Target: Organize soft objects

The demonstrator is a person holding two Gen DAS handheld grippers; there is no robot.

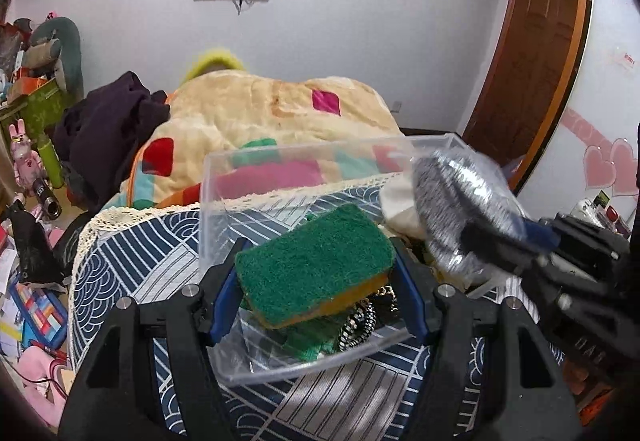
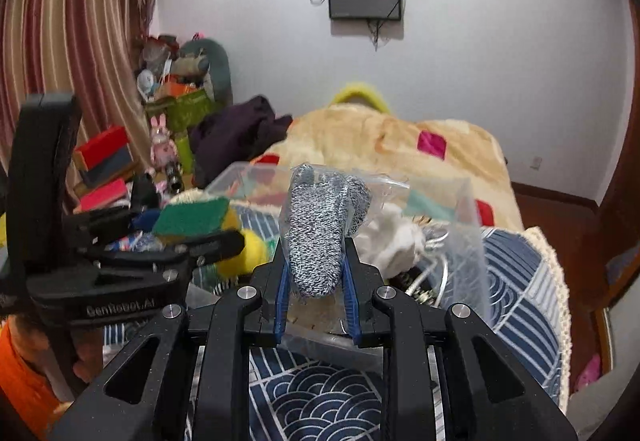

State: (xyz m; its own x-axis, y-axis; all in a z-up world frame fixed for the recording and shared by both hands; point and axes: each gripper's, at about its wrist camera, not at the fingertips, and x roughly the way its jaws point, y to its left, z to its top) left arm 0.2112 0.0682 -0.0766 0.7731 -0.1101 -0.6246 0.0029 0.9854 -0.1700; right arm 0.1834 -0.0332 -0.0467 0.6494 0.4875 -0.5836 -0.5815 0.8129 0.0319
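Note:
My left gripper (image 1: 316, 273) is shut on a green and yellow sponge (image 1: 314, 265) and holds it above a clear plastic box (image 1: 224, 177). A second green sponge (image 1: 308, 341) and a dark beaded item (image 1: 360, 321) lie in the box. My right gripper (image 2: 314, 273) is shut on a silver-grey scrubber in a clear wrapper (image 2: 316, 233), held over the box's right side (image 2: 464, 241). In the left wrist view the scrubber (image 1: 452, 201) hovers at the box's right edge. A white cloth (image 2: 394, 241) lies in the box.
The box stands on a table with a blue and white patterned cloth (image 1: 132, 253). Behind it is a bed with a beige quilt (image 1: 248, 113) and a dark garment (image 1: 108, 125). Clutter (image 1: 28, 281) covers the floor at the left. A wooden door (image 1: 532, 53) is at the right.

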